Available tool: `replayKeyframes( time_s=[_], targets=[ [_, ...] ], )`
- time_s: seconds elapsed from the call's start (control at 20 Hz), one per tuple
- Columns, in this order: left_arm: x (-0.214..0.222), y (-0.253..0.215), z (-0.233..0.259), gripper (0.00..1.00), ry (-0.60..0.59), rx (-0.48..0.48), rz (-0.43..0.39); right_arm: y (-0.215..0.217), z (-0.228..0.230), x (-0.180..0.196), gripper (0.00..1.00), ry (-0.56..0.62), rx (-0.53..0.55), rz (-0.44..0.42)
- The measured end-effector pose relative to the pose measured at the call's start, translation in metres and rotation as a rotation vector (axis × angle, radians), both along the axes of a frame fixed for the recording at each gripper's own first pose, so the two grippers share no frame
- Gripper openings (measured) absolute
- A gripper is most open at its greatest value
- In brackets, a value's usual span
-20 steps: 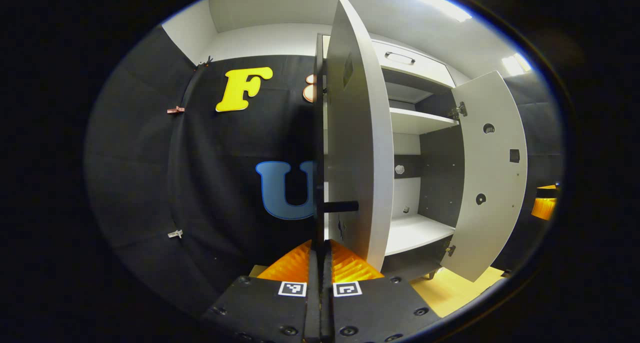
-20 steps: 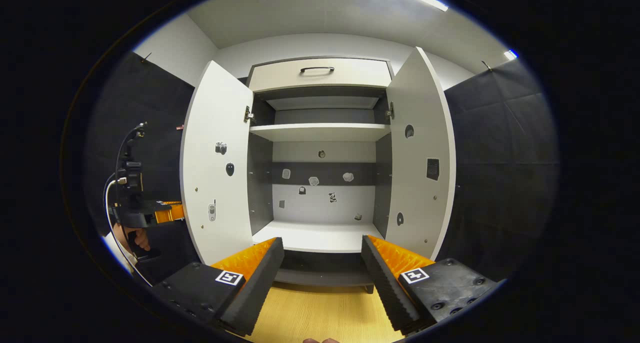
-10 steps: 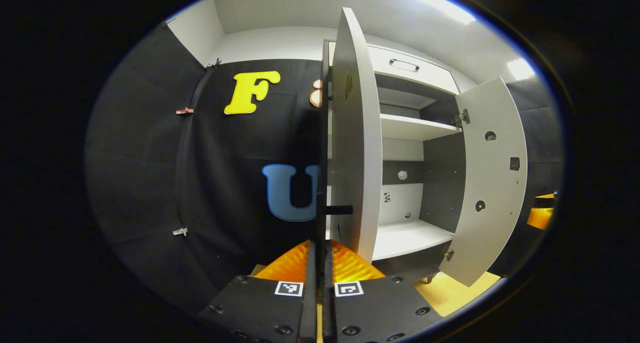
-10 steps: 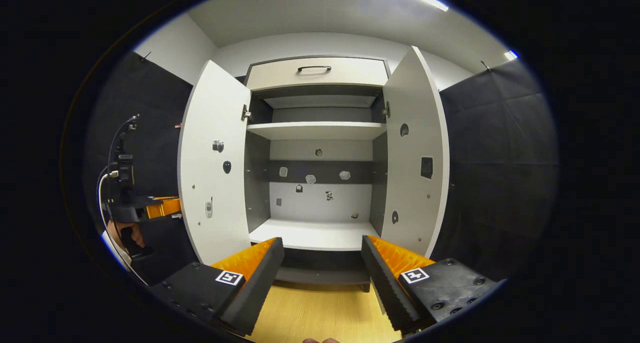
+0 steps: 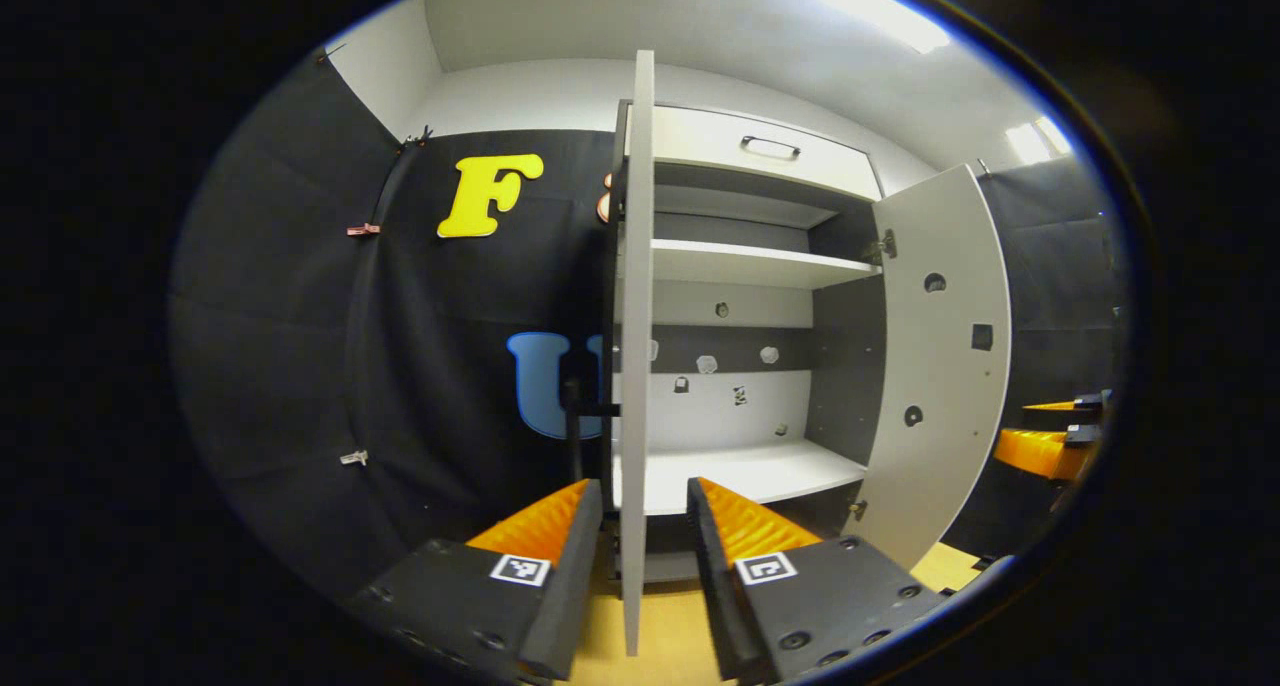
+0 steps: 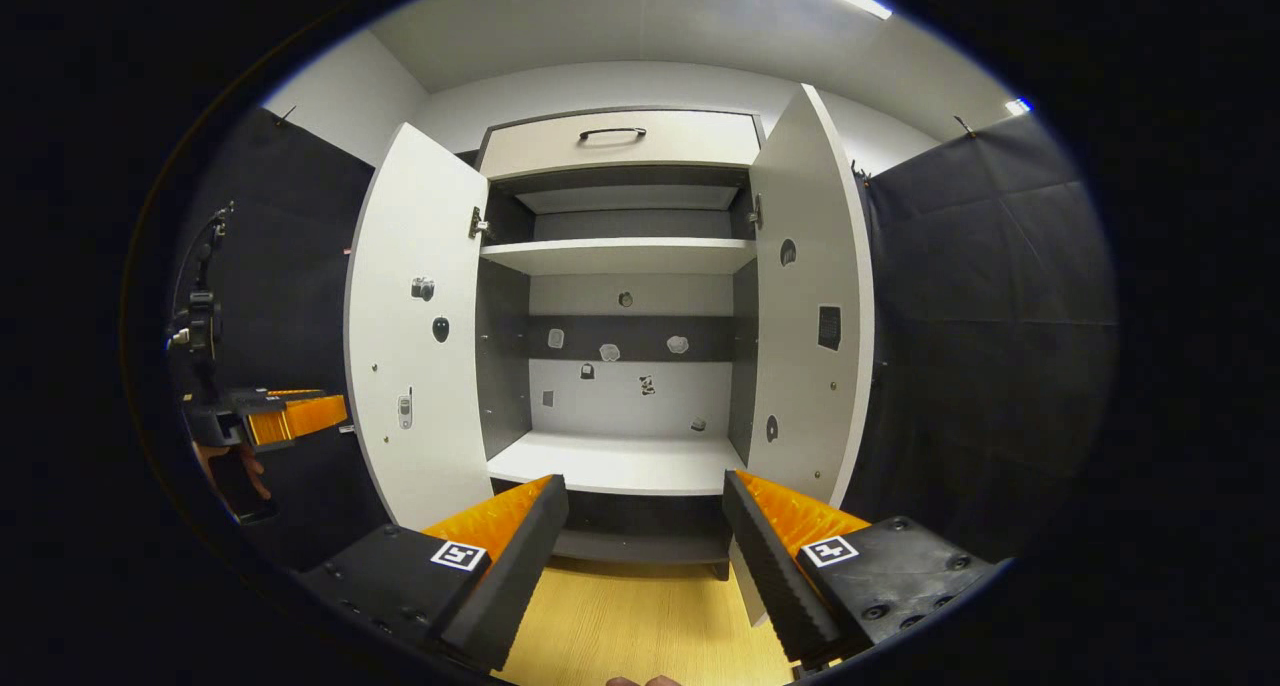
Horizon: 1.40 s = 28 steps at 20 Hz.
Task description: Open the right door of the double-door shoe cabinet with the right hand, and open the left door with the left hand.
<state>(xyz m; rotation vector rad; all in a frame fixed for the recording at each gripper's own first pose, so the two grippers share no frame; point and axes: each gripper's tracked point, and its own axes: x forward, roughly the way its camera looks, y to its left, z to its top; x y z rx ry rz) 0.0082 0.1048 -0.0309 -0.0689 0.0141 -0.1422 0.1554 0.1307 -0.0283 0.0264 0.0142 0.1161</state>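
Now both doors of the shoe cabinet (image 6: 620, 146) stand wide. Left gripper (image 5: 643, 536), jaws apart, straddles the left door (image 5: 636, 366) edge without touching (back straight off); right gripper (image 6: 645, 536), jaws apart, faces the right door (image 6: 810, 306).

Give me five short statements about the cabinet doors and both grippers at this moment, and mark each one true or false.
1. Both doors, the left door and the right door, stand open. True.
2. The left gripper is clamped on the door handle. False: its fingers are apart, astride the door's edge.
3. The right gripper is open and holds nothing. True.
4. Shoes fill the lower shelf. False: it is bare.
5. The top drawer is pulled out. False: it is closed.
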Motion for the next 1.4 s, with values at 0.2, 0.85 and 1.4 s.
replayKeyframes(
  time_s=[0.2, 0.85, 1.4],
  targets=[
    [-0.011, -0.024, 0.004, 0.97, 0.000, -0.021, -0.023, -0.006, 0.002, 0.001, 1.00, 0.002, 0.013, 0.011],
    [-0.017, -0.045, -0.002, 0.96, 0.021, -0.015, 0.038, -0.012, 0.017, 0.000, 0.98, -0.037, 0.020, -0.011],
    [-0.019, -0.043, -0.005, 0.97, 0.033, 0.000, 0.049, -0.009, 0.023, -0.005, 0.98, -0.052, 0.025, -0.016]
  ],
)
